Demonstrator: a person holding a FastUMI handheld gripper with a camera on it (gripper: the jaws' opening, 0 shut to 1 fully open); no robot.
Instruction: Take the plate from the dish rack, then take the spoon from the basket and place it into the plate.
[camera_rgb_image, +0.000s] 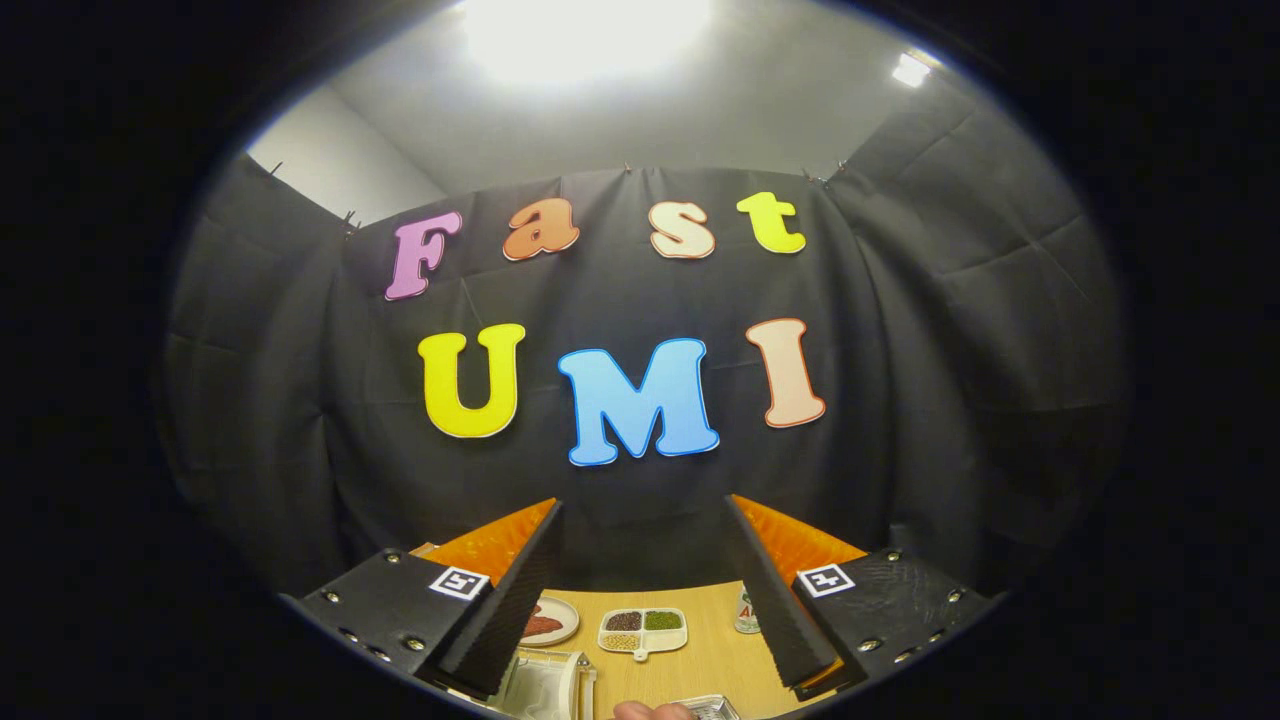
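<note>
My gripper (645, 503) is open and raised above the table, its fingers wide apart with nothing between them. Low between the fingers, just past the left finger (500, 610), stands a white dish rack (545, 685) holding pale upright pieces; I cannot make out a plate among them. To its right a corner of a metal mesh basket (715, 708) peeks in; its contents are hidden.
On the wooden table (710, 650) beyond the rack lie a small round dish with something red (548, 622), a white divided tray of grains (643, 631) and a can (745, 612) beside the right finger. A person's fingertip (652, 711) shows between rack and basket.
</note>
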